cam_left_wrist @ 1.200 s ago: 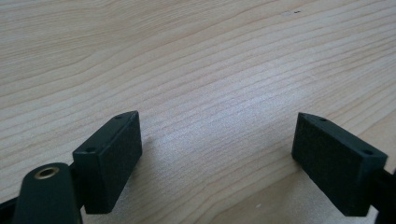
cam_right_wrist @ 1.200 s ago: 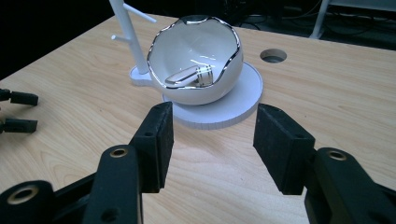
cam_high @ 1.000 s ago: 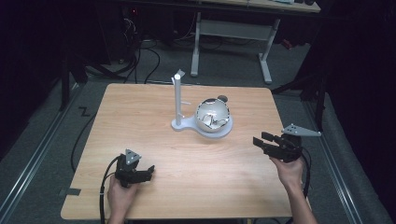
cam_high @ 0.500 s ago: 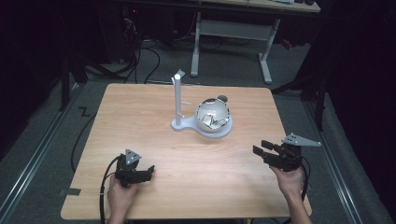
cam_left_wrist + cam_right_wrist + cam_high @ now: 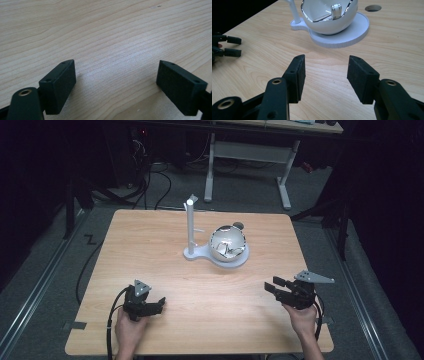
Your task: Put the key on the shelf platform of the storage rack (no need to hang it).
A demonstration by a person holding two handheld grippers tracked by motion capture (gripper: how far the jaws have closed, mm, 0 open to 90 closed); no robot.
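Observation:
A shiny round bowl sits on a white base plate with an upright white post near the middle of the wooden table. In the right gripper view the bowl and its base lie straight ahead of my right gripper. My right gripper is low over the table's front right, open, with nothing between its pads. At the front left my left gripper rests open just above the bare wood. In the left gripper view my left gripper has wide jaws with nothing between them.
A small round hole is in the tabletop behind the bowl. A grey desk frame and cables are on the floor beyond the far edge. Bare wood spreads between the two grippers.
My right gripper has come down and back toward the front edge of the table. The left gripper has stayed put.

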